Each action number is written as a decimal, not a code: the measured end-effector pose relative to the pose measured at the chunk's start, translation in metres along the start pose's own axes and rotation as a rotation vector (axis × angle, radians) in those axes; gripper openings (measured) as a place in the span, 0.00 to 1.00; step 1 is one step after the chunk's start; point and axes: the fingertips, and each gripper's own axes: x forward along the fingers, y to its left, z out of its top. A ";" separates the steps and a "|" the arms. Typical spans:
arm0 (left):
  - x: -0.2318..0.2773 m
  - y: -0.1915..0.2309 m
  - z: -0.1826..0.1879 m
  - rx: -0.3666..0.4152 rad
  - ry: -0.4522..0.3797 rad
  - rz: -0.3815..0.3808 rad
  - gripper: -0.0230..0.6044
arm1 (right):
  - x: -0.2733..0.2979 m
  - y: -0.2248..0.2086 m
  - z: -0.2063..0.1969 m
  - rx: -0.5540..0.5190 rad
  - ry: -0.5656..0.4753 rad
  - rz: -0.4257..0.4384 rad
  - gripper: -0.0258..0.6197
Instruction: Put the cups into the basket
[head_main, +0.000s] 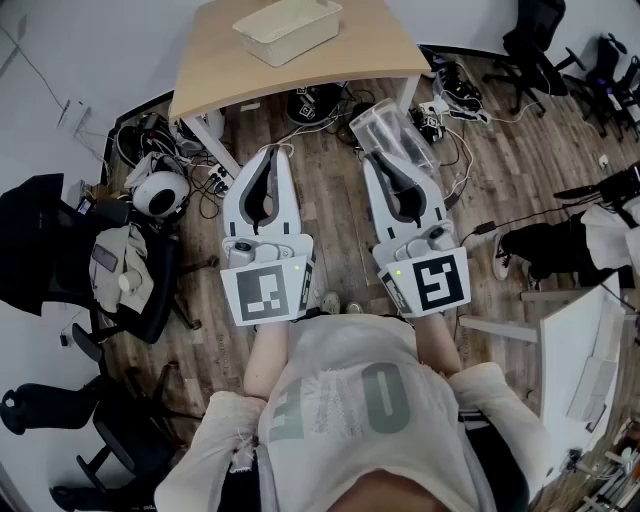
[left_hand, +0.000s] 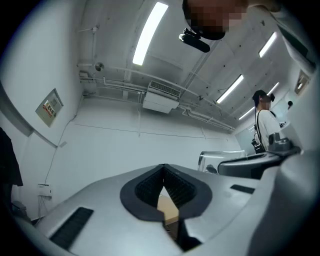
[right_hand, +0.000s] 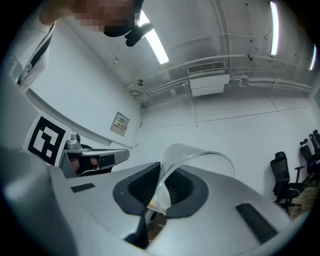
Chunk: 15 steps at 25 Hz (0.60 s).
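Grippers sit side by side in the head view, both pointing toward 12 o'clock and tipped slightly upward. The right gripper (head_main: 388, 162) pinches a clear plastic cup (head_main: 386, 128) by its wall. In the right gripper view the thin wall is caught between the two ribbed pads (right_hand: 141, 188), and the cup's rim arches out toward 1 o'clock of the jaws. The left gripper (head_main: 272, 152) has its jaws pressed together at the tips, and its own view shows nothing between them.

From the middle of the head view the cup sits at about 1 o'clock, held over the wood floor (head_main: 340, 250) just short of the front right corner of the table (head_main: 215, 75). The basket (head_main: 288, 28), a cream rectangular tub, stands on that light wooden table at 12 o'clock, well apart from the cup. Cables (head_main: 215, 180) tangle on the floor under the table's left end, at about 10 o'clock. A black office chair (head_main: 60, 250) draped with clothing stands at 9 o'clock.
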 end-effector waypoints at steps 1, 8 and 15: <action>0.000 -0.001 0.001 -0.001 0.000 0.003 0.05 | -0.001 -0.001 0.001 -0.003 -0.001 0.001 0.07; 0.003 0.001 0.000 -0.009 0.003 0.013 0.05 | 0.000 -0.004 0.004 -0.006 -0.009 0.008 0.07; -0.003 -0.001 -0.004 -0.004 0.016 0.035 0.05 | -0.011 -0.009 0.001 0.022 -0.017 0.027 0.07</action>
